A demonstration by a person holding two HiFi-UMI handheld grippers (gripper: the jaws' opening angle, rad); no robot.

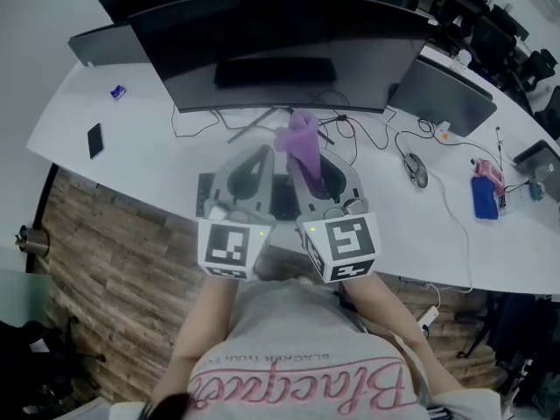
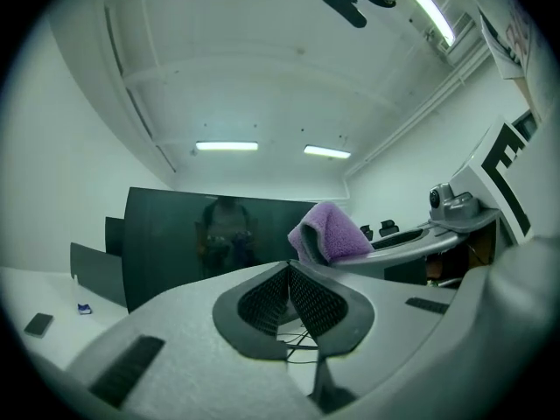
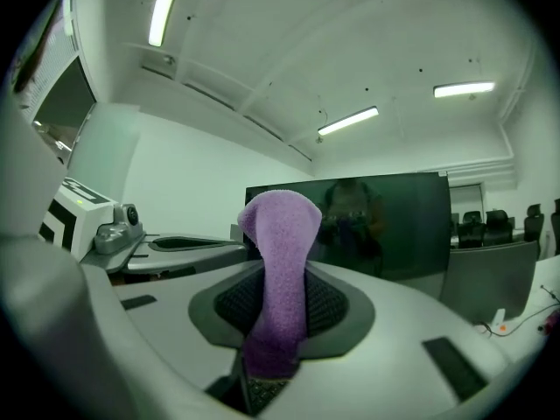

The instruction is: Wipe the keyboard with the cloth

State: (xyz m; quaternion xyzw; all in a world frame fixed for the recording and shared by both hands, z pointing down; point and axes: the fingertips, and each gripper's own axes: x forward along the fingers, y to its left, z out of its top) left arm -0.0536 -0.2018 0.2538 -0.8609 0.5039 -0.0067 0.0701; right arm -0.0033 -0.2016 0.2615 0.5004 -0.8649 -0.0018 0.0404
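A purple cloth [image 1: 301,143] stands up out of my right gripper [image 1: 315,166], which is shut on its lower part. In the right gripper view the cloth [image 3: 282,261] rises between the pads of that gripper [image 3: 278,311] and folds over at the top. My left gripper [image 1: 261,157] is held just to its left, shut, with nothing in it; its pads [image 2: 273,294] meet. Both are raised above the desk in front of the monitor. Only a dark strip of the keyboard [image 1: 283,196] shows between them, and a few keys [image 3: 262,394] below the cloth.
A wide curved monitor [image 1: 280,51] stands behind on the white desk [image 1: 157,169]. A phone [image 1: 94,140] lies at the left. To the right are a mouse [image 1: 417,171], loose cables [image 1: 376,134], a second screen [image 1: 442,94] and a blue object [image 1: 484,198].
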